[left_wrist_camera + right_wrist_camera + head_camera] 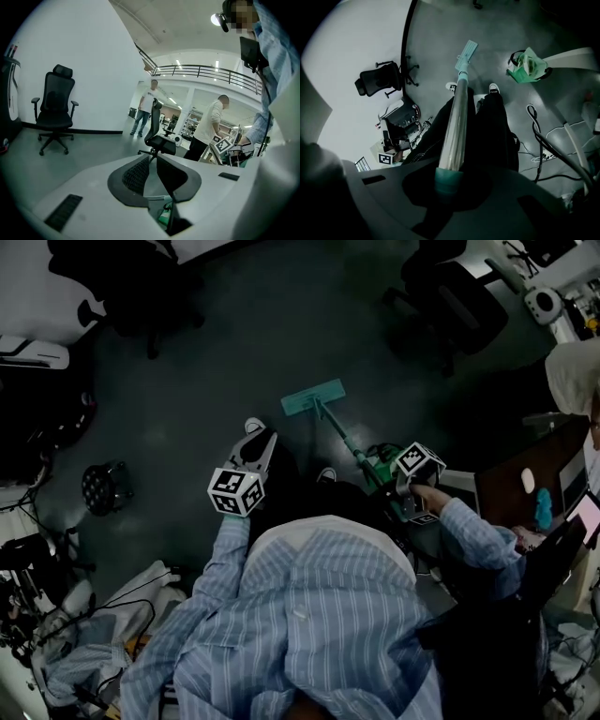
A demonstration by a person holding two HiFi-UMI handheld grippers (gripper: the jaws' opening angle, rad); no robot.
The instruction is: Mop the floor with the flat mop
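The flat mop has a teal head lying flat on the dark floor ahead of my feet. Its metal pole slants back to my right gripper, which is shut on the handle. In the right gripper view the pole runs from between the jaws of that right gripper down to the mop head. My left gripper hovers left of the pole, apart from it. In the left gripper view the left gripper points level across the room, its jaw tips meeting with nothing between them.
Office chairs stand at the far side of the floor. A round black object and cables lie at the left, and a desk stands at the right. A green container sits near my shoes. Two people stand across the room.
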